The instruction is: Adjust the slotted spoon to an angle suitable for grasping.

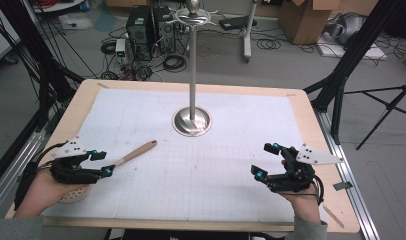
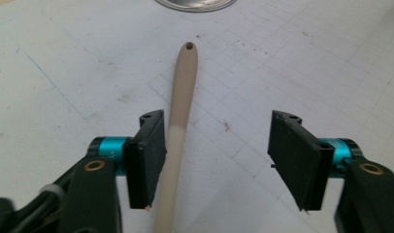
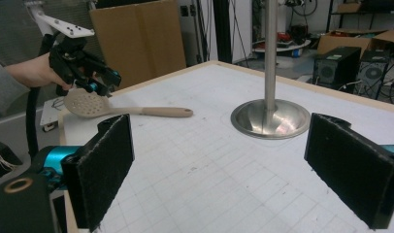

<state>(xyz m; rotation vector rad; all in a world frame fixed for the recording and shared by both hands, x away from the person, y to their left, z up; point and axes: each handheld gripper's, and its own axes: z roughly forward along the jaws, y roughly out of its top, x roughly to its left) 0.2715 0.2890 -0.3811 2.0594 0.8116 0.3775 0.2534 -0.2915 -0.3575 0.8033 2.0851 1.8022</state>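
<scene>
The left gripper hung with its jaws parted over the slotted spoon, whose handle ran between the pads beside one of them, ungripped; the spoon lay flat on the white mat, nearer the person than the steel stand, handle tip towards its base. The right gripper stood released, holding nothing, near the stand's other side.

Matt beige spatula, glossy metal stand
</scene>
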